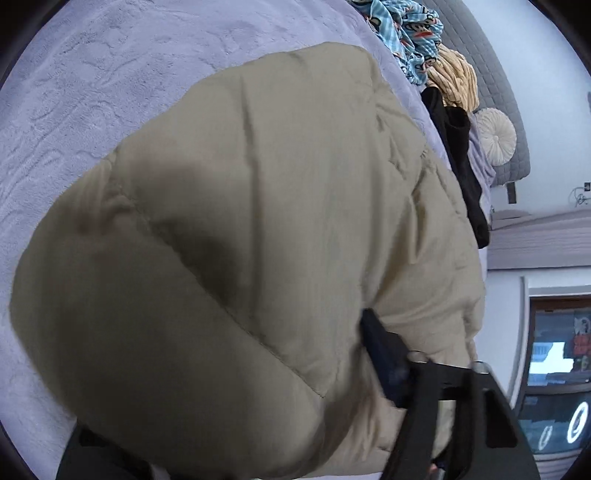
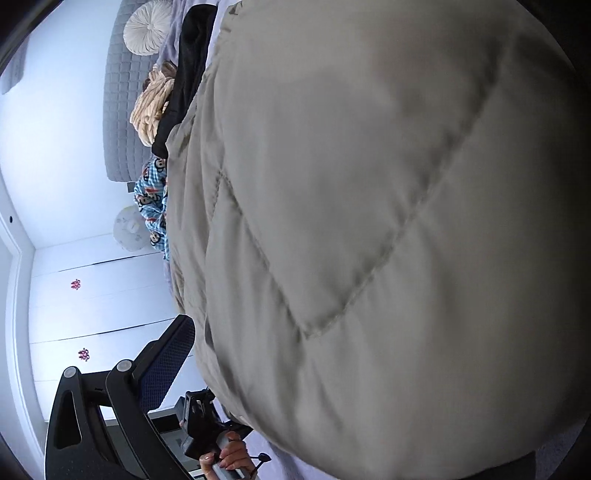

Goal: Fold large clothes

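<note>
A beige quilted puffer jacket (image 1: 258,229) lies bunched on the lilac bedspread (image 1: 110,92) and fills most of both wrist views. My left gripper (image 1: 229,380) is shut on a thick fold of it. Its right finger's blue pad (image 1: 384,362) presses into the fabric, and the other finger is mostly buried under the jacket at the lower left. In the right wrist view the jacket (image 2: 369,221) drapes over my right gripper (image 2: 351,369), which stands open. Only its left pad (image 2: 166,365) shows, at the jacket's edge; the right finger is hidden.
A pile at the head of the bed holds a blue monkey-print cloth (image 1: 406,33), a tan fluffy garment (image 1: 454,77) and a black garment (image 1: 458,155). A round cushion (image 1: 495,134) leans on the grey headboard (image 2: 122,110). A hand (image 2: 229,458) holds the other gripper's handle. White wardrobe doors (image 2: 103,302) stand behind.
</note>
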Tool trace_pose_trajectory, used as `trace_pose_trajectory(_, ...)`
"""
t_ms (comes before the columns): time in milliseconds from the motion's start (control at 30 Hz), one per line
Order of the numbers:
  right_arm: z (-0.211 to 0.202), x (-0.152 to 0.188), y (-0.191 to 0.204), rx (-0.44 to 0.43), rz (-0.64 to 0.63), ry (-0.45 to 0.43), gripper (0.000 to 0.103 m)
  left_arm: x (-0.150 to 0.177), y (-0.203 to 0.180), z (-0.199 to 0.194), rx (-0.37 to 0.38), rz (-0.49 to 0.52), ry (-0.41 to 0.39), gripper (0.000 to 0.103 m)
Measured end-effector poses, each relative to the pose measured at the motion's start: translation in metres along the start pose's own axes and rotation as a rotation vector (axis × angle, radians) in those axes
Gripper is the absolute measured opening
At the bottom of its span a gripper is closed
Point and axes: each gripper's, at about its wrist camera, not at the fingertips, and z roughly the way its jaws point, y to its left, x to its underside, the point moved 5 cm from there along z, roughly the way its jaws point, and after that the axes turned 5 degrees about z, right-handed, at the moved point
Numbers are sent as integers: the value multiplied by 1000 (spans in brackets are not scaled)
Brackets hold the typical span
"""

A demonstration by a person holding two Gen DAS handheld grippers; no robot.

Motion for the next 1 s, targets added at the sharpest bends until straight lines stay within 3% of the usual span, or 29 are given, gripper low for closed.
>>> trace_pose_trajectory(33,0,-1,1,1,11,-6,103,-2,-3,-1,17,-8,-4,33)
trace_pose_trajectory(67,0,-2,2,6,29,-8,101,-3,-8,-7,20,11,-18,29)
trace_pose_trajectory(100,0,-3,2,10,54,-10,80,-4,-14,-12,18,45,-29,23)
trace_pose_trajectory(167,-1,-5,0,31,92,3,47,-3,-32,-26,0,144,-53,18)
trace_pose_trajectory(200,-3,-5,2,19,101,3,35,-3,-37,-35,-7,185,-62,18)
trace_pose_trajectory(267,-10,0,10,9,70,5,27,-2,-53,-51,-3,268,-77,18)
trace_pose_trajectory(433,-35,22,27,12,7,31,24,3,-72,-81,89,368,-33,18)
trace_pose_trajectory(633,-69,66,22,61,-6,30,24,31,-45,-112,95,412,59,18)
trace_pose_trajectory(800,-101,109,-5,115,22,73,24,85,-1,-145,73,377,133,18)
trace_pose_trajectory(933,-121,136,-34,154,59,110,25,134,42,-159,0,338,182,18)
trace_pose_trajectory(1000,-124,144,-54,170,95,121,36,148,56,-158,-80,315,191,19)
